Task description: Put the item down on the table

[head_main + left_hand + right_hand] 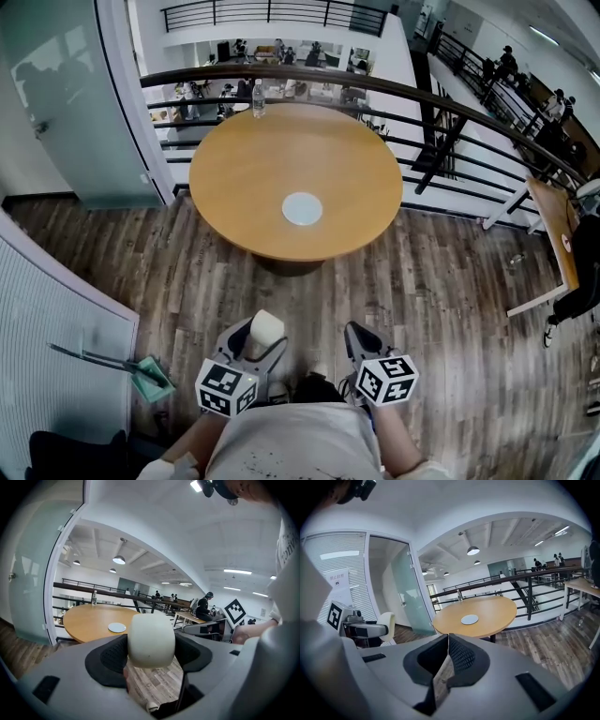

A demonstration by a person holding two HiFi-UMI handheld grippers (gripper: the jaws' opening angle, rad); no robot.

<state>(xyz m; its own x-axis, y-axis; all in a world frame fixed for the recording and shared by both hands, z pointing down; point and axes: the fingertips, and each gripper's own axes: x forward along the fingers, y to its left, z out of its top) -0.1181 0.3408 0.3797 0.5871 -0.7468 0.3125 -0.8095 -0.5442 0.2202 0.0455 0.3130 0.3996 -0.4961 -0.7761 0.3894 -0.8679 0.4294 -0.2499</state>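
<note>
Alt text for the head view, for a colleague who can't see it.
Seen from above, the left gripper holds a cream-white item over the wood floor, short of the round wooden table; the right gripper beside it is shut and empty. A white disc and a bottle sit on the table.

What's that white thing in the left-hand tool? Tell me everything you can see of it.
The white item is a smooth, matte, cream-coloured piece with rounded edges, roughly barrel-shaped; I cannot tell what it is made of. It is clamped between the dark ribbed pads of the left gripper, one on each side, and touches nothing else. It is held in the air over the wooden floor, short of the round table.
</note>
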